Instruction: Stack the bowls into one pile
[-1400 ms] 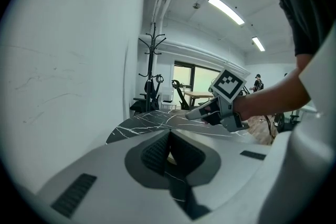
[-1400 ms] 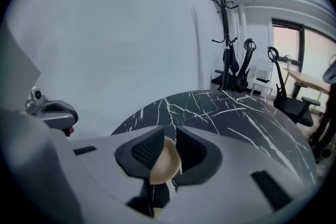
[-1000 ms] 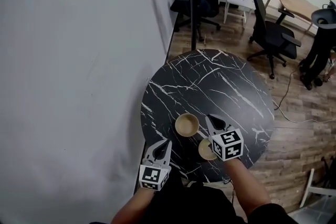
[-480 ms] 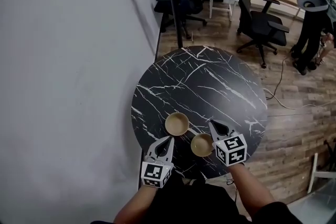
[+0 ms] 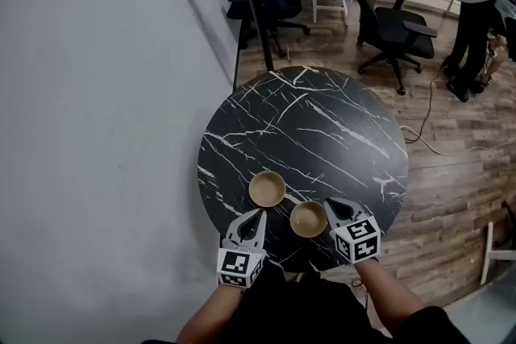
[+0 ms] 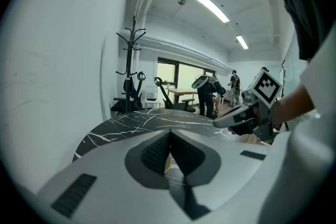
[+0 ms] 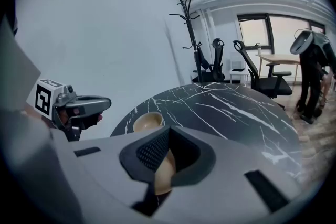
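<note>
Left gripper (image 5: 256,217) and right gripper (image 5: 332,207) hover over the counter's (image 5: 322,125) near edge, fingers (image 7: 152,150) pressed together, empty; far bowl (image 5: 267,188) and near bowl (image 5: 309,219) stand apart, the near bowl just beside the right gripper.

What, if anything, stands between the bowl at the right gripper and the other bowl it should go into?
Nothing visible does: only bare table lies between the near bowl, pinched by the right gripper, and the far bowl. The left gripper sits beside that line.
</note>
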`<move>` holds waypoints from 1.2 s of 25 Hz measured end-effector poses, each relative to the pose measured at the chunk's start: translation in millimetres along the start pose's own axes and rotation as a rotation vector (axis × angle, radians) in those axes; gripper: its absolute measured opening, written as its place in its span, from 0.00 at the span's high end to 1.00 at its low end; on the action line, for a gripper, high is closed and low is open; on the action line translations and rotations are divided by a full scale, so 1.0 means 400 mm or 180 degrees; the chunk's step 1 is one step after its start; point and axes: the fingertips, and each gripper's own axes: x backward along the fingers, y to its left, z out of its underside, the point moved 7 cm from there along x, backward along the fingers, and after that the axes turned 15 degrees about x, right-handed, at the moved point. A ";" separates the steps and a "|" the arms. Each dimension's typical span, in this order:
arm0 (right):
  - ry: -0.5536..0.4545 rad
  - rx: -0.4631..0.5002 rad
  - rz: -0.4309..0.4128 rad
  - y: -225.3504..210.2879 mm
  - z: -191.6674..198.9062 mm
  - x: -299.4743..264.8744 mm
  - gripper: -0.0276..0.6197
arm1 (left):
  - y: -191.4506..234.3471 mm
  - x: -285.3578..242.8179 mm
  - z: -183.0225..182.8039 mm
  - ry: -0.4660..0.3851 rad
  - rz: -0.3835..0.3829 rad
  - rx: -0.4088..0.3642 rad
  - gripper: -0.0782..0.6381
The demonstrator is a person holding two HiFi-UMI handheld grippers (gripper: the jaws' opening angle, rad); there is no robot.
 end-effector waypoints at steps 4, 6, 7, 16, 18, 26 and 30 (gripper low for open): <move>0.0190 -0.0030 0.0005 0.014 0.055 -0.010 0.94 | -0.007 -0.003 0.012 0.0034 0.0032 -0.0019 0.87; 0.0306 -0.0052 -0.0019 0.018 0.083 -0.017 0.91 | -0.011 -0.003 0.016 0.0043 0.0058 -0.0034 0.87; 0.0367 -0.0067 -0.0045 0.021 0.096 -0.022 0.88 | -0.011 -0.003 0.017 0.0046 0.0063 -0.0041 0.87; 0.0758 -0.0232 -0.0164 0.024 0.195 -0.063 0.74 | -0.006 0.018 0.030 0.0092 0.0015 -0.0056 0.87; 0.0837 -0.0248 -0.0184 0.027 0.209 -0.075 0.74 | -0.003 0.020 0.035 0.0113 0.0013 -0.0054 0.87; 0.1024 -0.0344 -0.0118 0.037 0.241 -0.117 0.74 | 0.002 0.019 0.029 0.0113 0.0045 -0.0071 0.87; 0.1097 -0.0444 -0.0147 0.044 0.258 -0.134 0.77 | 0.003 0.020 0.036 0.0125 0.0063 -0.0051 0.87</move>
